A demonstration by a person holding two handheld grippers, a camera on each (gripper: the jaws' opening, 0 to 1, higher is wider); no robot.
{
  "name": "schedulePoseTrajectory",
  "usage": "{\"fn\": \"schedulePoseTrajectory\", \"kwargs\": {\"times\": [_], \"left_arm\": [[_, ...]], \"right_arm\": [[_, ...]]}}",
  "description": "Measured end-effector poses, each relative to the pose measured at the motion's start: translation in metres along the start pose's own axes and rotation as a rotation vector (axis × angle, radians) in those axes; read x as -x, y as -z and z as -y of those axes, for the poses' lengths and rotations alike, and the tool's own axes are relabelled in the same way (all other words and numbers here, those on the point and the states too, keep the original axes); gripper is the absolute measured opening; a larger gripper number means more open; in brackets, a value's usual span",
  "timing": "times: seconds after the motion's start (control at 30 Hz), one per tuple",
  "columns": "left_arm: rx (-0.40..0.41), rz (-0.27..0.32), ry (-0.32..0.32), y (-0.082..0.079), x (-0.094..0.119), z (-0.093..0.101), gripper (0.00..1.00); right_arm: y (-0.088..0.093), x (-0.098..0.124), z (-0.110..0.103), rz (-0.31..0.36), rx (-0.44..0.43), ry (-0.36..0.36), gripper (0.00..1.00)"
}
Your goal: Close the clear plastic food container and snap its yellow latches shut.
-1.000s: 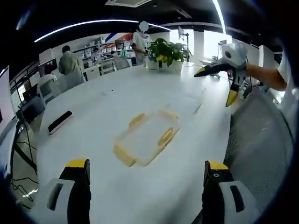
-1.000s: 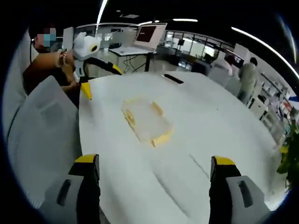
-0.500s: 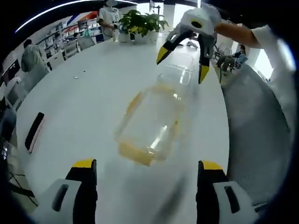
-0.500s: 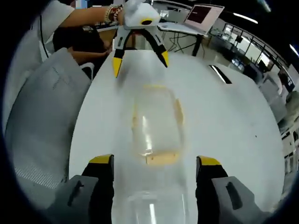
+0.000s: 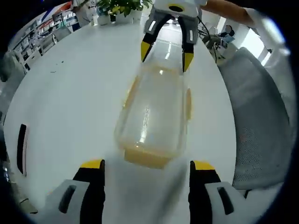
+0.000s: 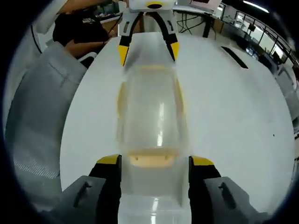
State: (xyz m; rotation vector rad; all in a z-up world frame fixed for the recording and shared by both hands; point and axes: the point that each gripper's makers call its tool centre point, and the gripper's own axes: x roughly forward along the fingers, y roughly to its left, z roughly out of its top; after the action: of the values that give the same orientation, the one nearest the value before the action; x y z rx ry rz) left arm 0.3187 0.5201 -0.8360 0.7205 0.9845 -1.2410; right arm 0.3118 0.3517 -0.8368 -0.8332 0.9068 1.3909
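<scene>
Two grippers, left gripper [image 5: 145, 179] and right gripper [image 6: 155, 175], flanking container [image 5: 154, 116]

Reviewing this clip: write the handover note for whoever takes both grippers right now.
Left gripper: open, empty, facing one short end of the clear container on the white table.
Right gripper: open, empty, at the opposite short end.
Yellow latches show at the ends and long sides; blur hides whether any is snapped.
A clear piece, likely the lid, lies between the right jaws.
Done: both grippers lined up.
Left: seat the lid, snap all latches.
</scene>
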Motion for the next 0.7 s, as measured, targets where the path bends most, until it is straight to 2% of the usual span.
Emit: {"fn": "schedulePoseTrajectory", "kwargs": {"times": [0.1, 0.17, 0.27, 0.4, 0.7], "left_arm": [[0.011, -0.005, 0.038, -0.001, -0.003, 0.002, 0.63], [0.006, -0.007, 0.026, -0.001, -0.005, -0.002, 0.60], [-0.019, -0.001, 0.035, -0.003, -0.006, -0.003, 0.58], [-0.031, -0.001, 0.038, -0.005, -0.006, -0.003, 0.52], [-0.063, -0.006, 0.074, -0.007, -0.007, 0.004, 0.44]], "right_arm": [[0.004, -0.004, 0.002, -0.039, 0.003, -0.013, 0.52], [0.001, -0.008, 0.004, -0.029, 0.019, -0.009, 0.51], [0.003, -0.009, 0.006, -0.051, 0.055, -0.018, 0.49], [0.003, -0.010, 0.007, -0.055, 0.049, -0.021, 0.47], [0.003, -0.010, 0.011, -0.070, 0.093, 0.003, 0.43]]}}
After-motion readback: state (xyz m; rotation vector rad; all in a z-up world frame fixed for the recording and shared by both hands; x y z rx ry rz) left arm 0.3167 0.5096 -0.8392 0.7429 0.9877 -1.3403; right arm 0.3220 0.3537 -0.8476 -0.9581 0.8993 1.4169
